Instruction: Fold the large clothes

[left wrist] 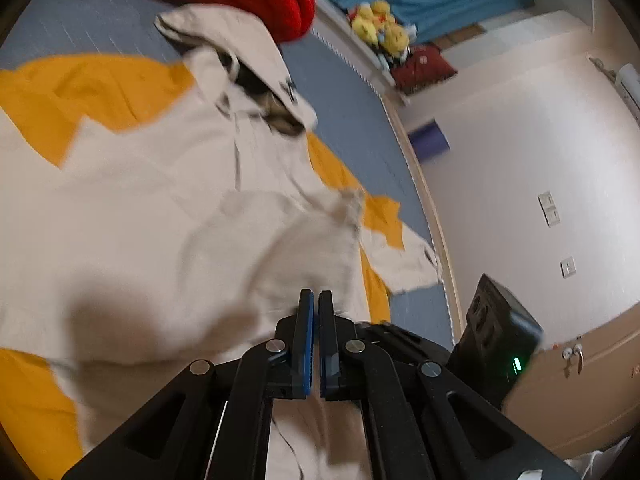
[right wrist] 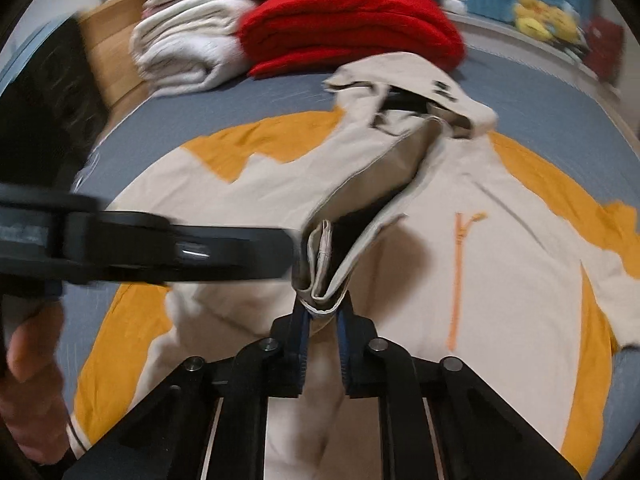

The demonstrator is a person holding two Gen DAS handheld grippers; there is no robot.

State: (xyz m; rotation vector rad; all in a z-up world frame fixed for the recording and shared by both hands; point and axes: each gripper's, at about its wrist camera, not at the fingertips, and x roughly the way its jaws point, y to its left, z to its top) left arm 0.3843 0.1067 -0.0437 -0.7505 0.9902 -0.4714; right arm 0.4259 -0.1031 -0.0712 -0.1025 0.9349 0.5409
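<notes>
A large cream and yellow hooded jacket (right wrist: 500, 280) lies spread on a blue-grey bed, hood (right wrist: 424, 88) toward the far end; it also fills the left wrist view (left wrist: 152, 200). My right gripper (right wrist: 322, 304) is shut on a bunched fold of the jacket's cream front edge (right wrist: 320, 264), lifted off the bed. My left gripper (left wrist: 316, 300) has its jaws nearly closed just above the cream fabric; whether cloth is between them is hidden. The left gripper also reaches in from the left in the right wrist view (right wrist: 160, 248), its tip next to the held fold.
A folded red blanket (right wrist: 348, 24) and folded white clothes (right wrist: 188, 52) lie at the bed's far end. Yellow plush toys (left wrist: 380, 24) sit on a ledge beyond. The bed's wooden edge (left wrist: 424, 200) runs along a white wall. A hand (right wrist: 32, 380) holds the left gripper.
</notes>
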